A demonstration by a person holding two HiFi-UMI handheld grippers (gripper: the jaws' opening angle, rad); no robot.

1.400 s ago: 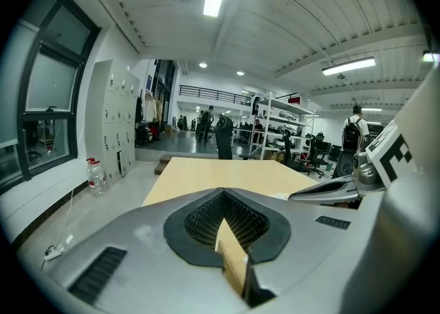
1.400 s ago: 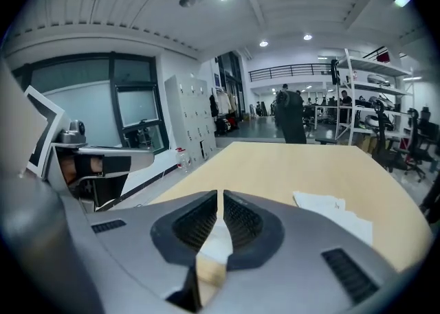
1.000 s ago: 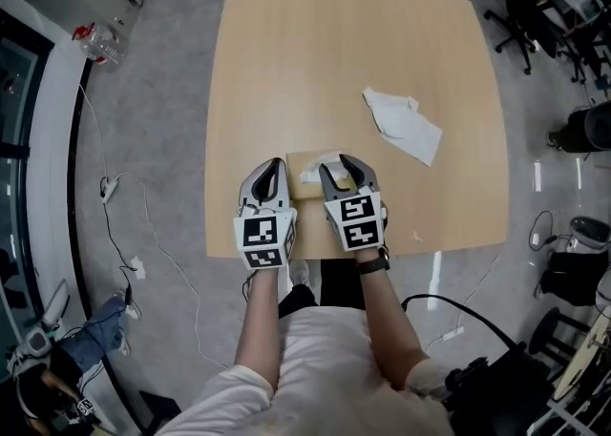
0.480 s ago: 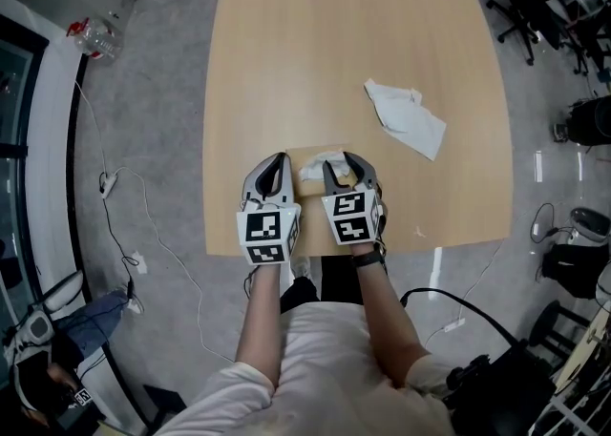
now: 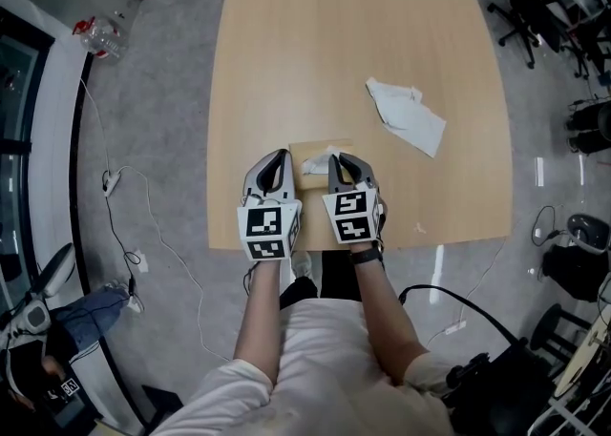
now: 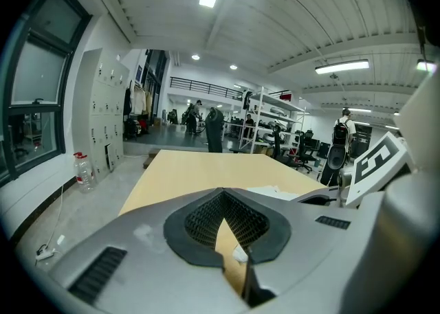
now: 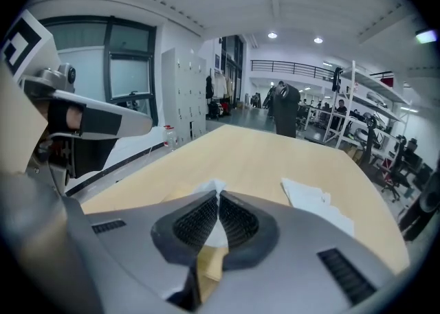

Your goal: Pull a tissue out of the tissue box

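right gripper (image 7: 217,197) jaws just closed, pinching the tissue (image 5: 316,167) poking up from the tissue box (image 5: 304,150). left gripper (image 5: 278,161) sits just left of the box, jaws pressed together, empty.

right gripper (image 7: 218,196) jaws just closed on tissue (image 7: 214,185); left gripper (image 6: 224,191) jaws together.

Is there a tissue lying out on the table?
Yes, a crumpled white tissue lies loose on the wooden table, to the right of the tissue box.
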